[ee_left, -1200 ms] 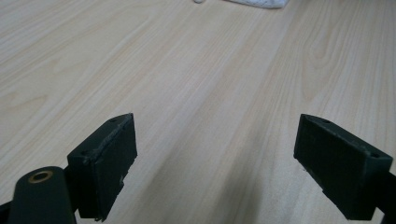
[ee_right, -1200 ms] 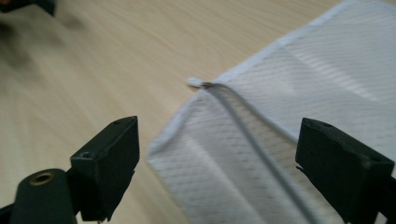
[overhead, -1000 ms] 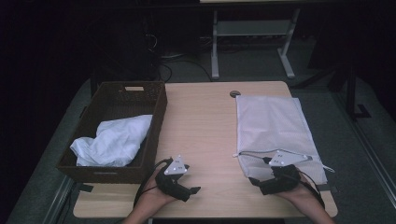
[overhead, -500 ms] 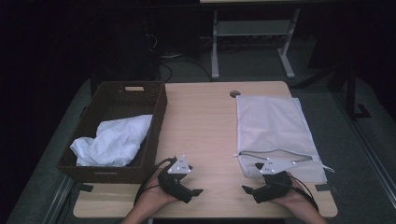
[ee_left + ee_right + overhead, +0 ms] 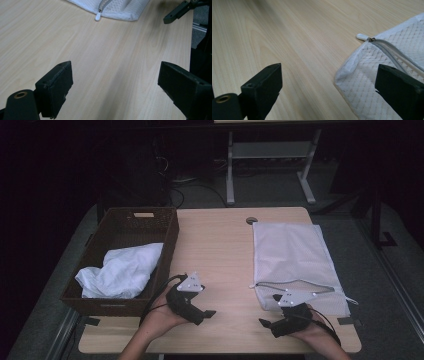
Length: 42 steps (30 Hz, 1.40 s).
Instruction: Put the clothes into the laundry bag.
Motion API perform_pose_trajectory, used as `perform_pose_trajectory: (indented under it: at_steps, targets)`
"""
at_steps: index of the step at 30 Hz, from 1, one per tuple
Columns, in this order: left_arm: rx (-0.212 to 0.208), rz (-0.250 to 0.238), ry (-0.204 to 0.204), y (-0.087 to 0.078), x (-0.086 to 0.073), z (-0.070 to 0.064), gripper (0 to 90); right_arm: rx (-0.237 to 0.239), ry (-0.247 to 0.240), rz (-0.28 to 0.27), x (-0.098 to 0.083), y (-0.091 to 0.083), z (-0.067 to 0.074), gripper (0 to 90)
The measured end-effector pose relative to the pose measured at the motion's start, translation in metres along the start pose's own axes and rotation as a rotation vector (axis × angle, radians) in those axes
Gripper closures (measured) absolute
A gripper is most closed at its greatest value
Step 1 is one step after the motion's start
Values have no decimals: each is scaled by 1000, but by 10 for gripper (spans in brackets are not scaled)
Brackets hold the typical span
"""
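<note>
Pale wood grain covers the table (image 5: pixel 220 245), and everything here is placed by it. At the table's left edge sits a dark woven basket (image 5: pixel 125 222), and a crumpled white cloth (image 5: pixel 120 272) lies heaped inside it toward the near end. On the table's right half a white mesh bag (image 5: pixel 292 255) lies flat, its long side running from the far edge toward the near one; a grey zipper (image 5: pixel 295 284) crosses it close to its near end, and the white zipper pull (image 5: pixel 362 36) rests on the bare wood just off the bag's corner.

Near the table's front edge, left of centre, the left gripper (image 5: pixel 207 313) is held low over the wood, pointing toward the bag, its jaws spread wide with nothing between them. At the table's front right, the right gripper (image 5: pixel 266 324) sits by the bag's near corner, pointing toward the middle of the table; its jaws also stand wide apart and empty, one over bare wood, the other over the edge of the mesh.
</note>
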<state>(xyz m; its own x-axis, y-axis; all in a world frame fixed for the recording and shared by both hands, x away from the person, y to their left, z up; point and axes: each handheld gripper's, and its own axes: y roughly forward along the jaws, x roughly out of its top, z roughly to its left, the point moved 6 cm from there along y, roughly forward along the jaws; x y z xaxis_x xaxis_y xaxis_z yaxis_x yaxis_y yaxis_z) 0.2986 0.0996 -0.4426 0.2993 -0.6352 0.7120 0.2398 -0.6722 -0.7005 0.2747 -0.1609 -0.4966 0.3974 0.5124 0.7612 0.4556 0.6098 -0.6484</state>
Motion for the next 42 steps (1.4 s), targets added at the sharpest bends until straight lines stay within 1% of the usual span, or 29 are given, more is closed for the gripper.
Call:
perform_pose_trajectory:
  at_steps: [3,5,8,14,19,21,25,27,33,38,42]
  targets:
    - [1,12,-3,-2,2,2,125,-2,0,-1,0,0,0,71]
    - [-3,19,6,-4,5,4,126,-4,2,-1,0,-1,0,71]
    - [-5,28,7,-7,8,7,126,-7,7,-5,0,-1,-1,71]
    - [-7,34,11,-10,14,14,128,-10,4,-2,0,-1,-2,71]
    - [-8,34,9,-13,18,20,130,-16,10,-6,0,-2,-3,71]
    - [-6,42,16,-15,20,22,130,-16,13,-7,0,-3,-3,71]
    - [-27,49,25,-17,24,26,130,-24,10,-10,1,-2,-5,71]
    - [-27,54,34,-18,28,29,130,-24,12,-10,1,-3,-5,71]
    - [-48,63,46,-21,38,34,130,-27,14,-14,1,-4,-5,71]
    - [-44,49,49,-25,41,38,133,-26,13,-15,0,-4,-6,71]
    - [-36,38,44,-35,41,42,134,-25,11,-16,-1,-6,-6,71]
